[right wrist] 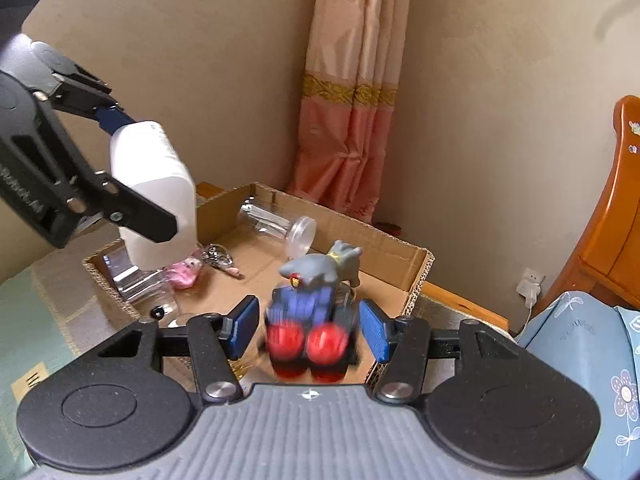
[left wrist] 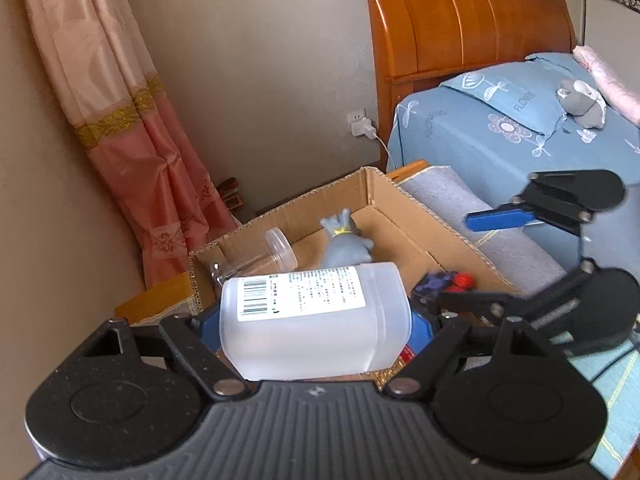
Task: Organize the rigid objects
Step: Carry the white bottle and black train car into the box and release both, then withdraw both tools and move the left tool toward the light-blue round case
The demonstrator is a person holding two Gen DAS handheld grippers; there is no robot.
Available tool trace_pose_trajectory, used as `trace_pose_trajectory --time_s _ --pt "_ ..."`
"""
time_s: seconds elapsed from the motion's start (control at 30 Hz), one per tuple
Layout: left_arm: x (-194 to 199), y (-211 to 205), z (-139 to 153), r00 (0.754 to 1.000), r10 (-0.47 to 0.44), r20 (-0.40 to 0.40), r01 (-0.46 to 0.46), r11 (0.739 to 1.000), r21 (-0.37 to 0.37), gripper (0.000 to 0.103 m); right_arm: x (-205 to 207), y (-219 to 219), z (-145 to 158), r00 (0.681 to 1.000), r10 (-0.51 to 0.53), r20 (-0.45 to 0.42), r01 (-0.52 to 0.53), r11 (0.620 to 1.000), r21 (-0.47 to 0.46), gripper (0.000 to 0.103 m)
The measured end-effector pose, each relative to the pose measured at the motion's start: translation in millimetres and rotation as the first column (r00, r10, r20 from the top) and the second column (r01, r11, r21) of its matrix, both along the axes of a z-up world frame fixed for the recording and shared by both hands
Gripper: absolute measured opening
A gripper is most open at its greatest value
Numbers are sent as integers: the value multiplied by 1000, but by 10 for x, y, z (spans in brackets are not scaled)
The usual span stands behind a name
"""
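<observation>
Sorting looked well under way: the cardboard box (right wrist: pixel 416 276) in the middle of the right wrist view already held a gray toy animal (right wrist: pixel 324 266), a clear tube with a round cap (right wrist: pixel 280 222), a pink figure (right wrist: pixel 185 273), some keys (right wrist: pixel 218 257) and a clear case (right wrist: pixel 136 284). The left gripper (left wrist: pixel 316 330) was clamped on a white plastic bottle (left wrist: pixel 316 320), carried sideways above the near left part of the box. The right gripper (right wrist: pixel 308 330) stood wide apart, its blue pads clear of a blurred blue toy with red wheels (right wrist: pixel 308 330) that seemed to be dropping from it into the box. Next, I judged, the bottle needed lowering into bare floor of the box before letting go. The box sat on a gray mat (left wrist: pixel 452 200) beside a bed with a blue flowered sheet (left wrist: pixel 480 140); a pink curtain (right wrist: pixel 352 112) hung at the upper middle, a wooden headboard (left wrist: pixel 460 12) at the upper right of the left wrist view
</observation>
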State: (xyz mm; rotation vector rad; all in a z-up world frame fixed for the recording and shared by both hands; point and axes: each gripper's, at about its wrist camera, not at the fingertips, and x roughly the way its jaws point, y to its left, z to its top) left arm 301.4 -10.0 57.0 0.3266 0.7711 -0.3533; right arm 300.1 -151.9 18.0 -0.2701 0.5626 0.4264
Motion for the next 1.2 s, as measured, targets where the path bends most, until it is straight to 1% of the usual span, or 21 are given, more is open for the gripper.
trace_pose_trajectory --time_s 0.1,0.17,0.23,0.3,0.33,0.4,0.43,0.47,0.57,0.67,0.77,0.93,1.03,1.2 --pt "144 -16 -72 1000 13 -19 -13 1000 15 84 -52 -23 -30 1000 -17 2 17 1000 4 86" --pt "237 -27 -118 999 22 -32 -22 999 26 84 -129 -47 -39 1000 -20 -4 20 1000 10 90" --pt "337 -34 -150 999 29 -45 -27 999 33 84 -210 -65 -45 999 -30 -16 31 999 13 97" --pt "408 -39 -178 998 37 -57 -35 999 41 84 -311 -85 -35 999 -32 -10 32 999 15 101" --pt "451 -42 -195 997 42 -63 -39 998 43 84 -362 -97 -28 999 -32 -11 32 999 16 102" --pt "536 -33 -223 994 61 -86 -58 998 37 89 -433 -122 -1 999 -37 -15 37 999 23 103" --pt "564 -18 -226 992 81 -93 -79 997 28 94 -464 -138 13 999 -40 -16 41 999 32 103" --pt "577 -1 -228 990 102 -96 -101 995 20 95 -492 -153 27 999 -44 -20 44 998 41 103" --pt "532 44 -227 988 122 -97 -121 993 8 95 -547 -195 50 997 -64 -43 67 995 70 103" --pt "434 53 -204 988 124 -89 -122 992 26 95 -584 -224 58 994 -87 -62 92 992 85 103" --pt "343 74 -141 990 118 -77 -116 993 27 95 -612 -231 55 992 -100 -80 108 989 101 103" --pt "201 125 15 993 111 -47 -111 994 8 96 -714 -193 71 990 -108 -91 118 987 113 103" --pt "67 128 85 994 104 -32 -105 995 -4 98 -776 -155 83 988 -113 -102 124 986 114 103" --pt "-208 125 167 995 94 -21 -94 995 -13 98 -892 -104 61 983 -138 -118 150 983 104 103"
